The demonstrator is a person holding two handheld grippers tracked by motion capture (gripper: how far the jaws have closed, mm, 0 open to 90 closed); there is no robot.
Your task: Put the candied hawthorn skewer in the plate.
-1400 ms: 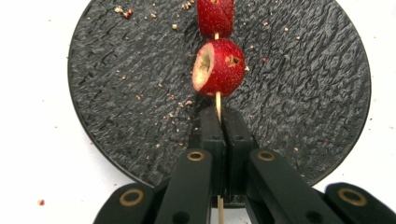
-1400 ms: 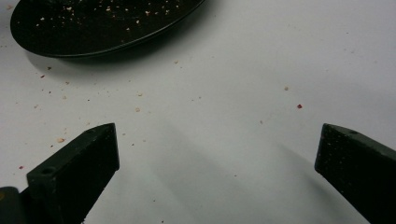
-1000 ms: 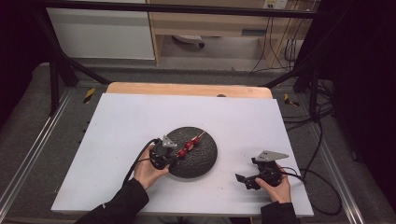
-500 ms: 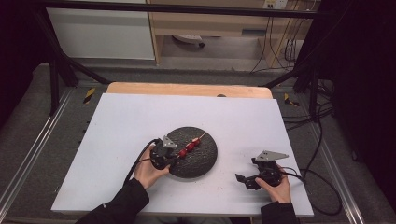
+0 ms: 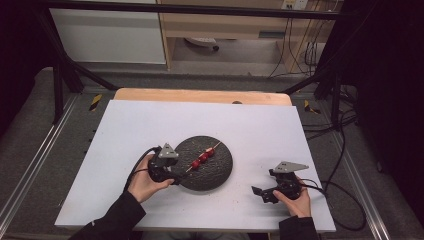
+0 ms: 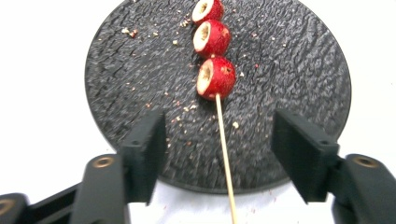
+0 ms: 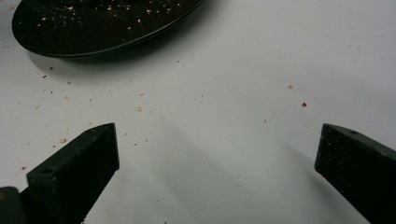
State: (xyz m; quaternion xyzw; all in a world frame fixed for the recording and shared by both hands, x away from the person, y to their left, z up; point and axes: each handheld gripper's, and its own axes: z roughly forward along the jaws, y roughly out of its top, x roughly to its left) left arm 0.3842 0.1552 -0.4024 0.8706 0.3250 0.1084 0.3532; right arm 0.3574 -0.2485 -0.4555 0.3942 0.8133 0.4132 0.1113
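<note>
Left claw point(image 6: 218, 163) is spread now, its jaws have just been opening, and the thin wooden skewer with three red hollowed fruit pieces point(image 6: 215, 56) runs between them without either pad touching the stick. That skewer lies flat on the round black textured plate point(image 6: 289, 70), fruit near the middle and the bare stick end poking out over the plate's near rim toward the claw. In the high view the left claw point(image 5: 172, 172) sits just at the plate's left edge. Right claw point(image 7: 217, 158) is spread wide over the white desk point(image 7: 243, 70), well apart from the plate, nothing between its jaws. Crumbs dot the plate and desk, probably fruit bits, hard to tell.
</note>
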